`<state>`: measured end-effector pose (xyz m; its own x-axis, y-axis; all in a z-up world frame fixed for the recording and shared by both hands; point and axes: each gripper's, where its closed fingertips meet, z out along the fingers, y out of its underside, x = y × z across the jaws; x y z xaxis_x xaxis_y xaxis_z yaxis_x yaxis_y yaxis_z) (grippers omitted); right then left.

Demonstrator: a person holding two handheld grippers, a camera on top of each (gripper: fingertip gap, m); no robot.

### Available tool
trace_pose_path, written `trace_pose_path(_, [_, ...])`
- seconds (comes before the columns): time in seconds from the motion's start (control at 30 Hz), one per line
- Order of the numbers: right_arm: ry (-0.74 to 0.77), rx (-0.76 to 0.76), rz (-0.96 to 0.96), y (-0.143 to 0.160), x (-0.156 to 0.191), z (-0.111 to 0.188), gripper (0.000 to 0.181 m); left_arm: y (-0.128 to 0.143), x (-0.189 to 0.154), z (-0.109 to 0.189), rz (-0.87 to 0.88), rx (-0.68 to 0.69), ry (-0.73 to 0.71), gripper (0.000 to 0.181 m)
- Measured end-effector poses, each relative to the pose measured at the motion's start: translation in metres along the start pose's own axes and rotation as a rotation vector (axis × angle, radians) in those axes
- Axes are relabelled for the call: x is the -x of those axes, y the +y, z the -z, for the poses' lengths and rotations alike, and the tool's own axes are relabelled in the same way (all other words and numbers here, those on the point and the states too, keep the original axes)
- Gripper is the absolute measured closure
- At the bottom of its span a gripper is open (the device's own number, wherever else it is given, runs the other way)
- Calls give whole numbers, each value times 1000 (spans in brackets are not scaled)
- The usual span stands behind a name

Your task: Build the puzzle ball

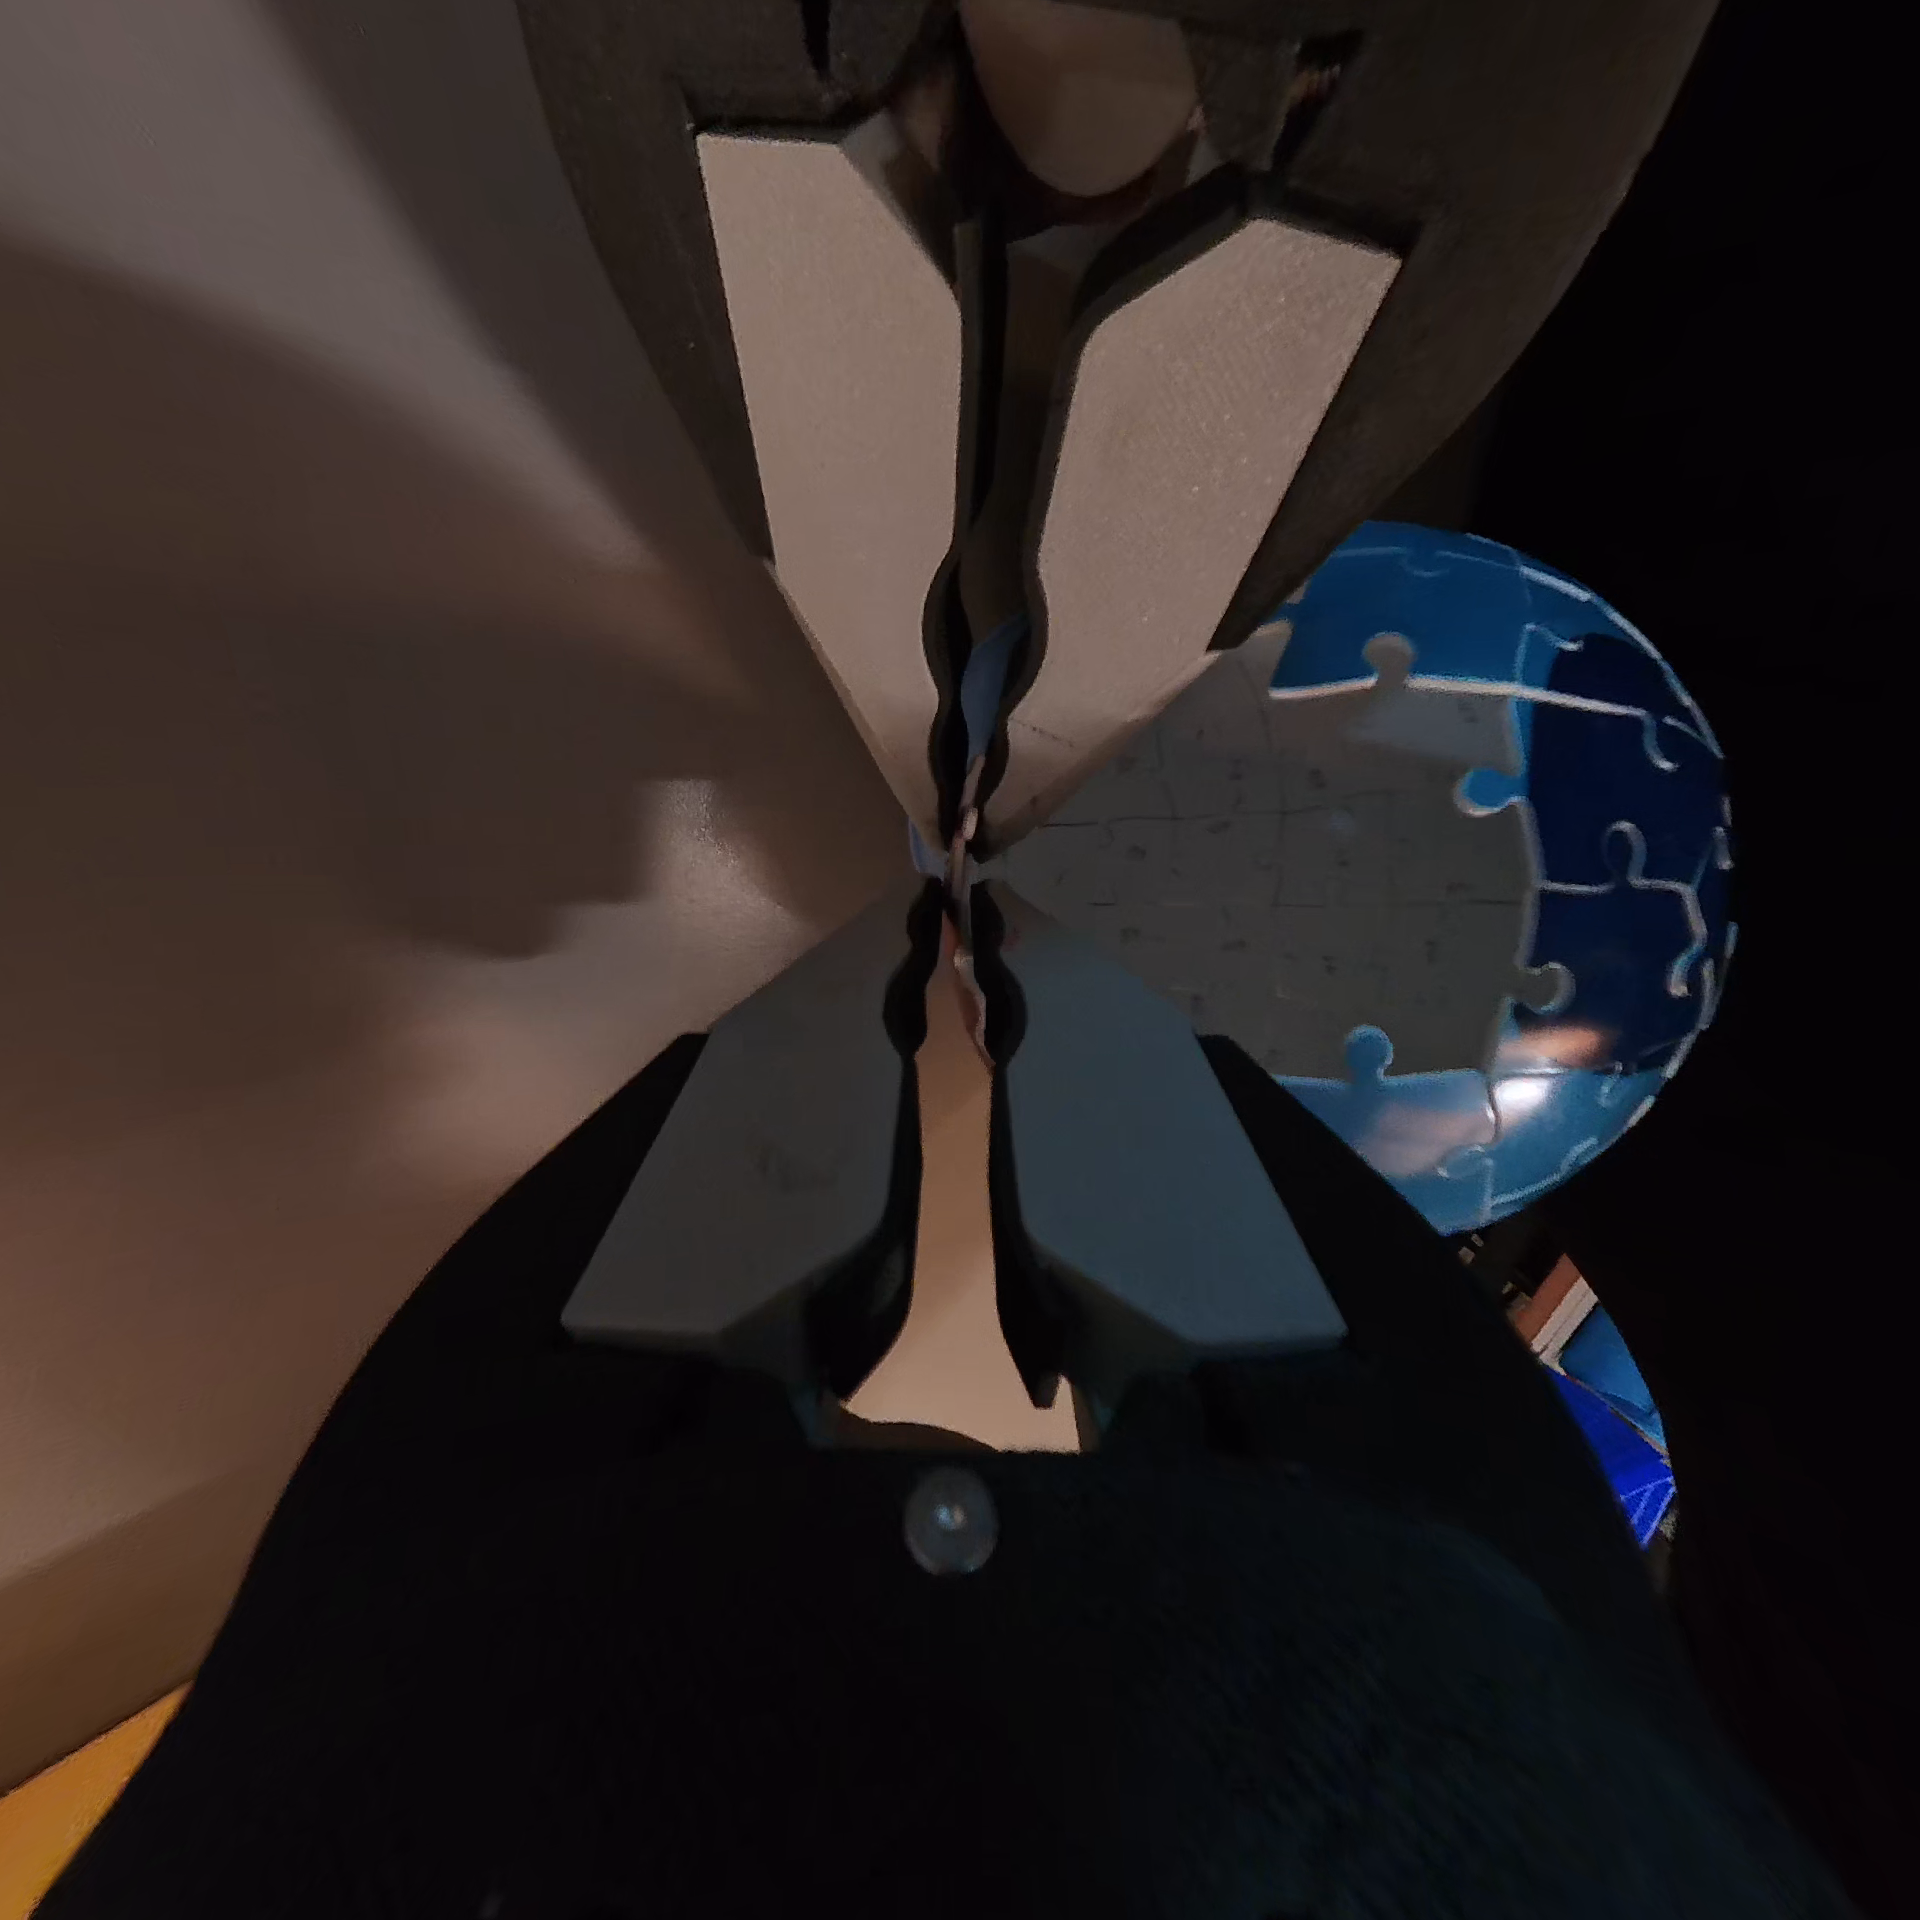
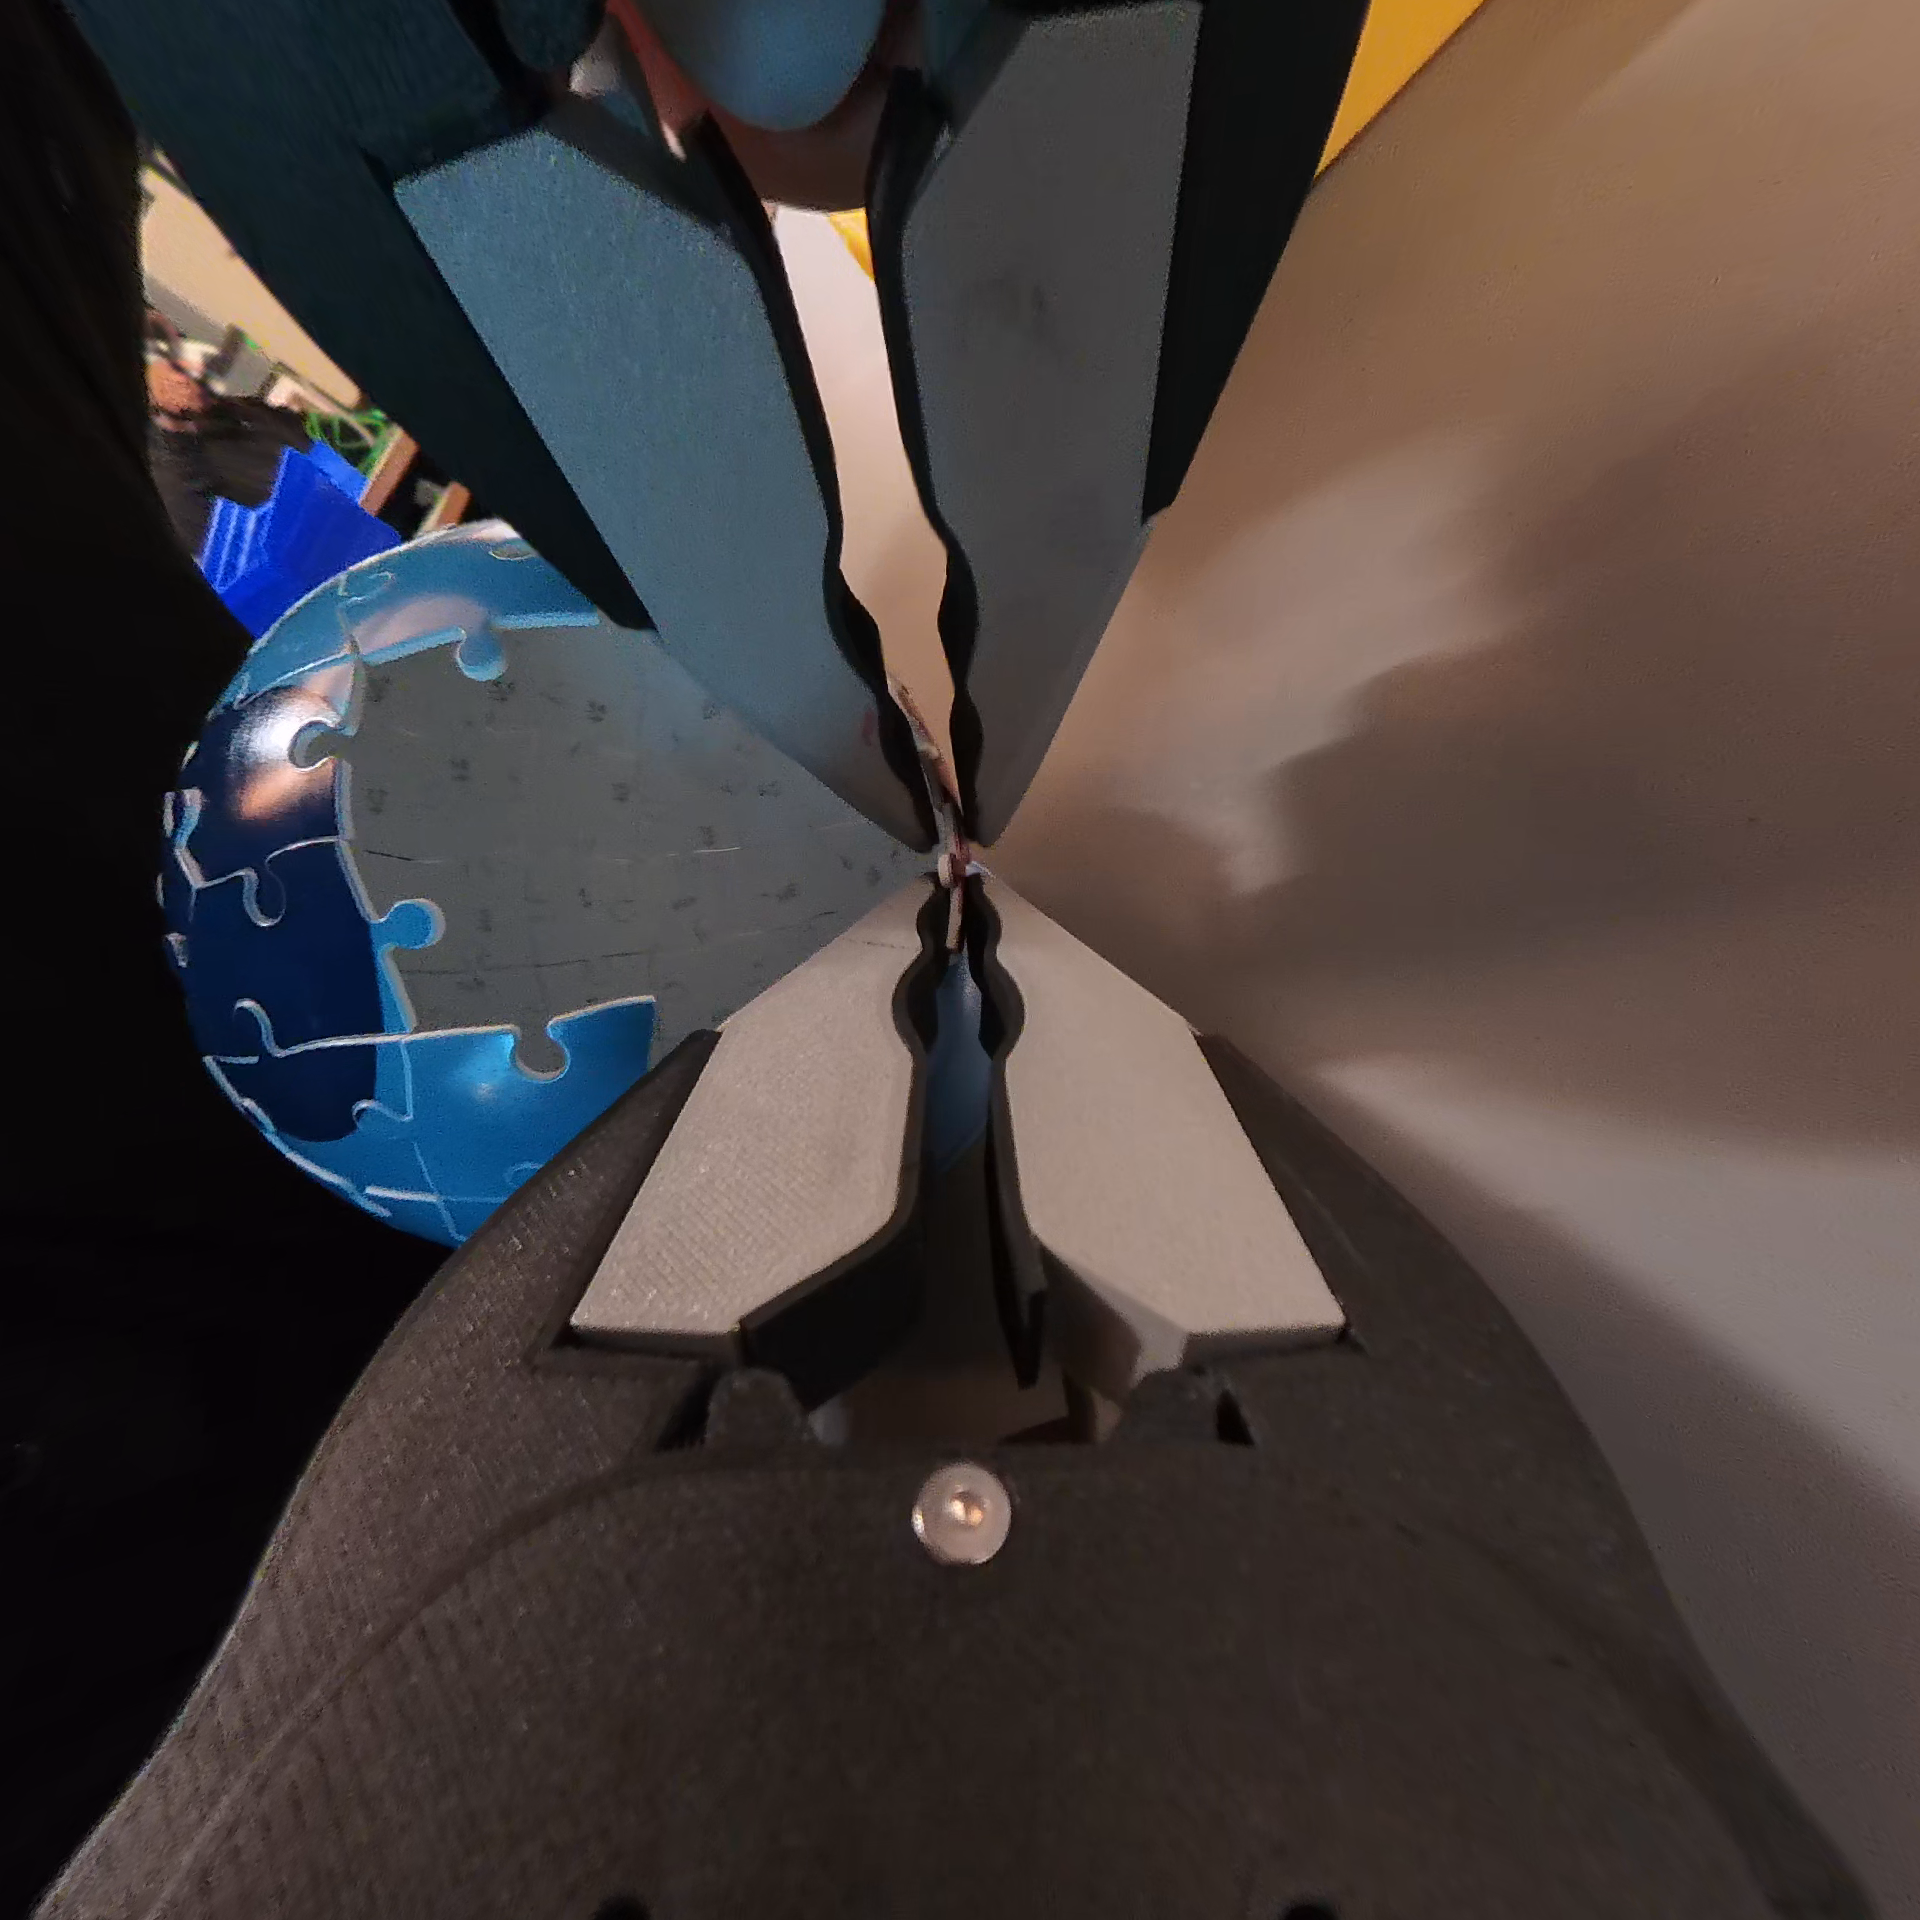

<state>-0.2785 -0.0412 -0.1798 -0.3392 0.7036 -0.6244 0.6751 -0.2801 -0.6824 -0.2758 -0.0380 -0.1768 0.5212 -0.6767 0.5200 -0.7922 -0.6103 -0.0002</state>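
Note:
The partly built puzzle ball [image 1: 1299,862] is an open shell, glossy blue outside and grey inside; it also shows in the right wrist view [image 2: 540,821]. My two grippers meet tip to tip at its open rim. My left gripper [image 1: 951,904] is shut on a thin puzzle piece [image 1: 972,982] seen edge-on; it enters the right wrist view from the top [image 2: 940,821]. My right gripper [image 2: 956,904] is shut on a blue piece [image 2: 956,1049]; it enters the left wrist view from the top [image 1: 961,821]. Whether the two pieces are interlocked is hidden by the fingertips.
A beige tabletop [image 1: 312,520] lies under the grippers, with their shadows on it, and shows in the right wrist view [image 2: 1558,468]. A yellow strip [image 2: 1382,83] borders it. A blue bin [image 2: 291,530] and clutter stand behind the ball. My left and right fingertips are right by each other.

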Motion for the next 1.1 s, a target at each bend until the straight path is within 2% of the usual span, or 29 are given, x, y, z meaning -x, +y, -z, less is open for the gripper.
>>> trace_pose_path(0.3, [-2, 5, 3, 2, 2, -2, 181, 5, -2, 2, 8, 28, 9, 178])
trace_pose_path(0.83, [-8, -49, -10, -6, 4, -2, 180, 1, -5, 4, 21, -32, 62, 179])
trace_pose_path(1.1, [-1, -29, 21, -3, 7, -4, 180, 3, -7, 2, 0, -14, 54, 179])
